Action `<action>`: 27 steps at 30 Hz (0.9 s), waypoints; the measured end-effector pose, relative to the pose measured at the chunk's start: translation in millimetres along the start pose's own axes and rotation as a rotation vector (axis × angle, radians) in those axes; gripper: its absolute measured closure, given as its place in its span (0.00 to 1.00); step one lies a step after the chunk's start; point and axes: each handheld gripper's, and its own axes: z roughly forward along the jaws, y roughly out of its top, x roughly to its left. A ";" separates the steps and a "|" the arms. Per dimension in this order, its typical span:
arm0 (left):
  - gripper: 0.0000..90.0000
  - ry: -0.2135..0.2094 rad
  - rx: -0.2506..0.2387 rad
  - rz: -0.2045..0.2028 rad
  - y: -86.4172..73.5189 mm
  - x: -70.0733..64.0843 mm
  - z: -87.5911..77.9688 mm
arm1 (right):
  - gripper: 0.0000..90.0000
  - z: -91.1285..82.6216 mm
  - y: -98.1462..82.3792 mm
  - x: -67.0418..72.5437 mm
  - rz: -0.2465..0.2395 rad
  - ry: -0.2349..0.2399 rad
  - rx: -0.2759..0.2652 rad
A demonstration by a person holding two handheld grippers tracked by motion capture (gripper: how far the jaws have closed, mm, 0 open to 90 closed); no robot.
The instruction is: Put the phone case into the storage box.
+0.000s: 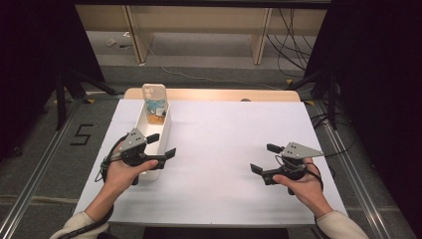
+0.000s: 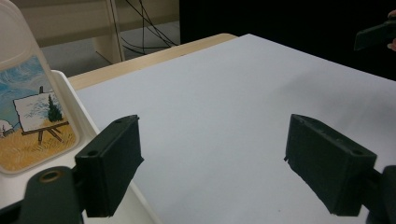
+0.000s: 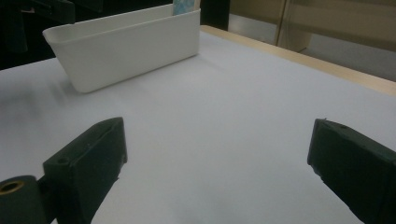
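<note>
A long white bin [image 1: 162, 139] stands on the left part of the white table. A phone case [image 1: 154, 101] printed with a painting leans upright at the bin's far end; the case [image 2: 32, 116] is also close at the left of the left gripper view. My left gripper [image 1: 161, 145] hovers over the bin's near end, open, with nothing between its jaws. My right gripper [image 1: 264, 158] is held above the right side of the table, open and empty. The bin [image 3: 126, 46] lies ahead of it in the right gripper view.
The white sheet [image 1: 224, 149] covers the table, and a wooden edge [image 1: 209, 94] shows along the far side. Dark stands and cables [image 1: 293, 40] are on the floor beyond the table.
</note>
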 end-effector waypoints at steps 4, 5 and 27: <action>0.19 -0.012 0.000 0.007 -5.0 -1.4 -0.1 | 0.06 0.0 0.1 0.3 -0.002 0.002 0.001; 0.20 -0.011 0.003 0.012 -6.3 -2.1 -0.2 | 0.06 0.0 0.1 0.3 -0.002 0.002 0.001; 0.17 -0.003 -0.005 0.051 -13.6 -8.0 -1.5 | 0.06 0.9 -0.6 0.7 -0.005 0.006 -0.002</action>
